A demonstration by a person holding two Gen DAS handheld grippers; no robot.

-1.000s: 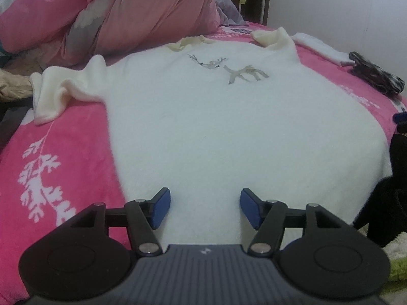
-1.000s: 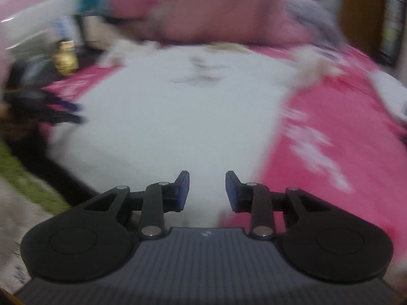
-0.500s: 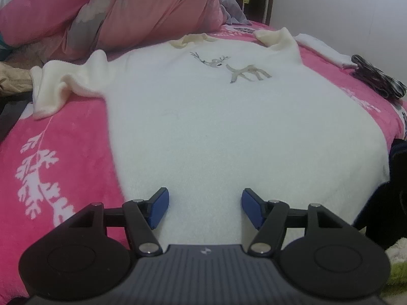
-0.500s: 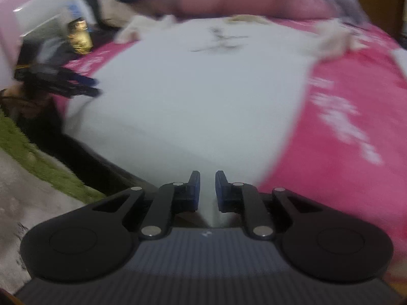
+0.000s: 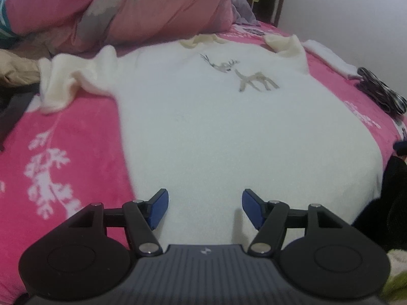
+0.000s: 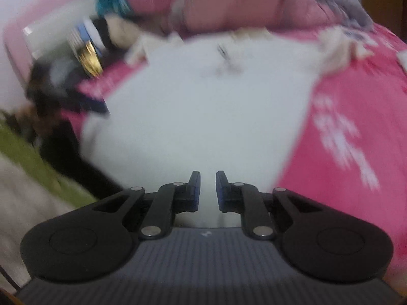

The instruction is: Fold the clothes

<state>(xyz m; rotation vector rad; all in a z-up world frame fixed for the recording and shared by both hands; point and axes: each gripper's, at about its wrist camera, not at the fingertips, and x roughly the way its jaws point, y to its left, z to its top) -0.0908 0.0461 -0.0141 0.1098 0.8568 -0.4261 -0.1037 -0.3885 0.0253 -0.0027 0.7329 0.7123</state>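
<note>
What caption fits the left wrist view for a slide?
Open left gripper poised at the hem of a white deer-print sweater spread flat on a pink blanket.

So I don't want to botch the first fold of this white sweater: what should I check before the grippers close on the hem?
1. Sweater lies flat, front up on the pink blanket: ok.
2. Left gripper open wide over the near hem: ok.
3. Right gripper open enough: not ok, only a narrow gap between the jaws.
4. Right gripper over the hem: cannot tell, view blurred.
5. Sleeves laid out straight: not ok, one sleeve is bunched.
6. Dark cloth clear of the hem corner: cannot tell.
</note>
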